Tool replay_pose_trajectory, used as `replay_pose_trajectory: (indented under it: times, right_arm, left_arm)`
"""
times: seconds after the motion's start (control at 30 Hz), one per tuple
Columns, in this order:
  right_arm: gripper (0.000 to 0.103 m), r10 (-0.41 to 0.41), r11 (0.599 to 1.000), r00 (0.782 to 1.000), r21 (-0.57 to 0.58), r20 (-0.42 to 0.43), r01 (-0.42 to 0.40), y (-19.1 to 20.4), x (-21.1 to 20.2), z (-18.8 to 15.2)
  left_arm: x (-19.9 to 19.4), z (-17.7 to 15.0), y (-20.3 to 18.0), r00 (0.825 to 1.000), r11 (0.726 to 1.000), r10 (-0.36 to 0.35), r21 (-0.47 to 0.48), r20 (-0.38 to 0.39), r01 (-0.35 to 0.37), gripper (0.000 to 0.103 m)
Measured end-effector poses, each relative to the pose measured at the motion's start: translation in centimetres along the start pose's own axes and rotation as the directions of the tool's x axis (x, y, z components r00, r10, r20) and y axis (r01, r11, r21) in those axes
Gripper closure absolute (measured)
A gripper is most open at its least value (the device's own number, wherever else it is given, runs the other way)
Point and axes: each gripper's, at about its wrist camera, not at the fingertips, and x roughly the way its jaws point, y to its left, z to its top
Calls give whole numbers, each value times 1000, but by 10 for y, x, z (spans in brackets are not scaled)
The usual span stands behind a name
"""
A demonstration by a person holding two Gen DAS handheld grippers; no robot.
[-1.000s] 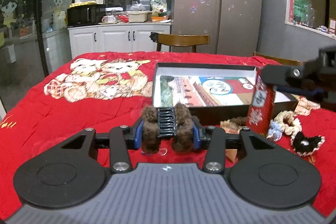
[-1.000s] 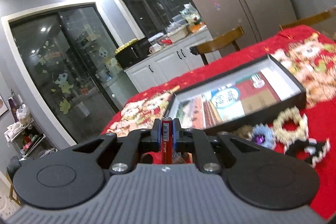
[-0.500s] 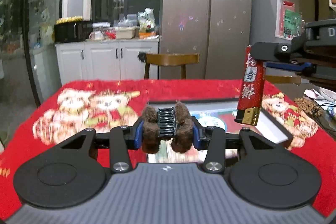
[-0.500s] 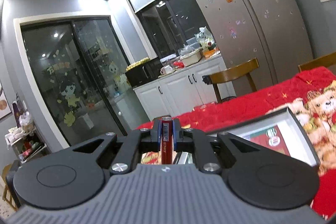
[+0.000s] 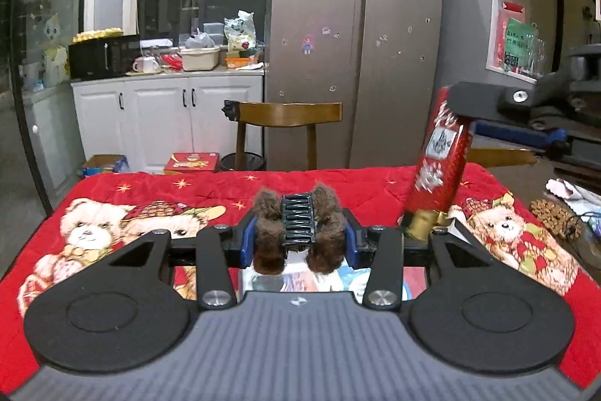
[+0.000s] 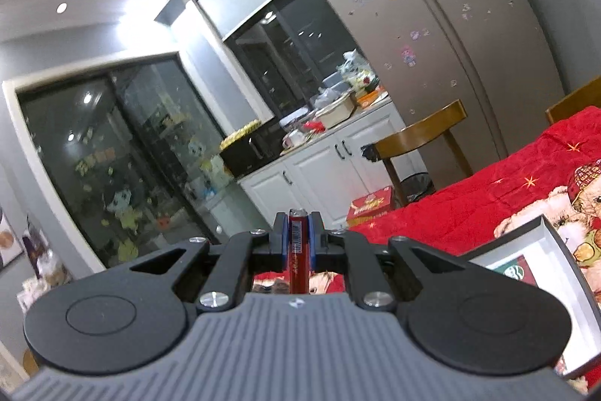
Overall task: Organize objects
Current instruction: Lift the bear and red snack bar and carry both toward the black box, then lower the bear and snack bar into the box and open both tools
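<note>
The left tool [image 5: 299, 230] pinches a furry brown hair clip [image 5: 298, 227] between its blue pads: the clip's dark comb teeth stand upright in the middle, with a brown tuft on each side pressed against the pads. The clip is held above the near part of a red quilt [image 5: 157, 209] printed with teddy bears, which covers the worktop. Just below the clip, a slice of the open box [image 5: 300, 282] with a printed sheet inside shows between the tool's arms.

The right tool [image 6: 299, 235] is pressed together on a slim red lighter [image 6: 298, 248]. In the right wrist view the lighter stands upright between the pads, its barcode facing the camera and its metal end on top. In the left wrist view the same lighter [image 5: 437, 168] hangs tilted from the right tool's black finger [image 5: 484, 100], gold end down, above the right side of the quilt and just above the box's far corner. In the right wrist view the box's pale wall [image 6: 563, 273] lies at the lower right.

Beyond the worktop stand a wooden chair [image 5: 289, 115], white cabinets [image 5: 165, 119] and a steel fridge [image 5: 357, 36].
</note>
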Motion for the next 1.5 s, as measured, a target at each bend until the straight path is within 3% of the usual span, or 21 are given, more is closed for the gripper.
replay_pose_trajectory:
  times: [0.27,0.5,0.63,0.77,1.0,1.5]
  right_arm:
    - [91,-57,997,998,58,4,57,-29,35,10]
    - [91,-120,991,992,54,-23,122,-44,67,3]
    - [91,-161,986,986,41,-39,162,-51,80,-6]
    - [91,-175,983,983,43,-52,177,-58,91,-14]
    - [91,-219,976,973,-17,-78,218,-60,114,-28]
    - [91,-270,962,944,-12,-192,272,-75,138,-62]
  left_arm:
    - [53,11,14,999,999,15,-47,-40,-16,53]
    - [83,0,35,997,994,-37,-106,-61,31,53]
    - [111,-9,36,993,998,-31,-52,-115,25,53]
    - [132,-21,46,982,996,-50,-83,-181,35,53]
    - [152,-38,49,972,998,-31,-63,-231,17,53]
    - [165,-50,44,960,1000,-17,-28,-280,9,53]
